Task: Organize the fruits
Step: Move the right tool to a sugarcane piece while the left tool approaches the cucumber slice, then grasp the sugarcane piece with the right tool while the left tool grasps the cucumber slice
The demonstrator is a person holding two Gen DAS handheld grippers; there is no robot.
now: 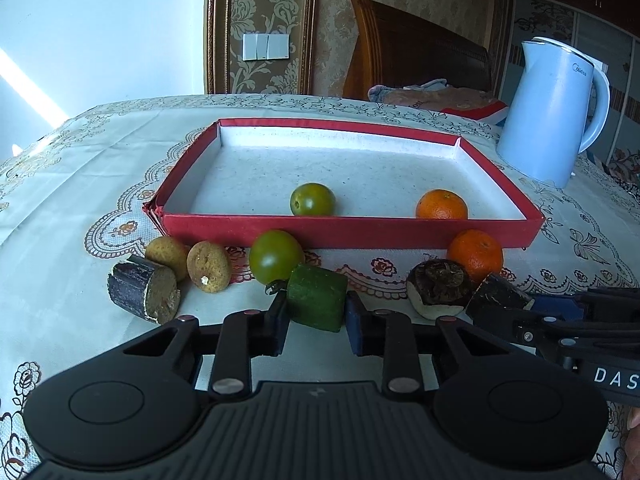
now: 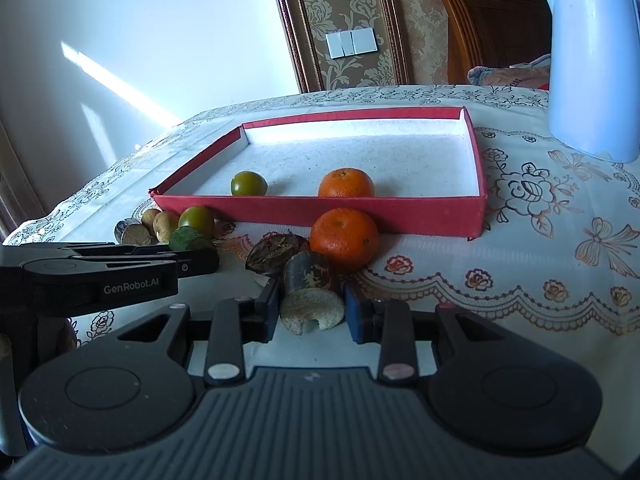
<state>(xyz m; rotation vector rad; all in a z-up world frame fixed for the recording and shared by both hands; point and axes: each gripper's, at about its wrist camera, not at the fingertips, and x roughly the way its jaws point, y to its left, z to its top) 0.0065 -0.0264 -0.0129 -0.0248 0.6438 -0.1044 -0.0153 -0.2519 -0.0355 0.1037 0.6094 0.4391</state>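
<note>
Left tongs (image 1: 316,322) low over the cloth-covered surface (image 1: 72,184), closed narrowly around a green cylindrical chunk (image 1: 318,298), one dark pad touching each side of it. Chunk resting on the cloth just in front of the red tray (image 1: 360,233), a green tomato (image 1: 276,257) touching it from behind.

Right tongs (image 2: 310,310) likewise narrowed on a dark-skinned cane piece (image 2: 306,276), pale cut face toward the camera, pads pressed against both flanks. Same piece seen from the left wrist at the far right (image 1: 496,292), with the right tool's black body beside it.

Inside the tray: a second green tomato (image 1: 312,199) near the front wall, middle, and an orange (image 1: 441,204) near the front right corner, well apart from each other. Rest of the white tray floor bare.

Outside, along the tray's front wall: another orange (image 1: 475,255) close against the wall, a brown round bulb-like fruit (image 1: 438,288) just in front of it and beside the held cane piece. Further left, two tan round fruits (image 1: 208,266) touching each other, and a second dark cane piece (image 1: 144,294) lying just in front of them, cut end facing the camera.

Pale blue kettle (image 1: 554,112) upright on the surface beyond the tray's right side, apart from it.
</note>
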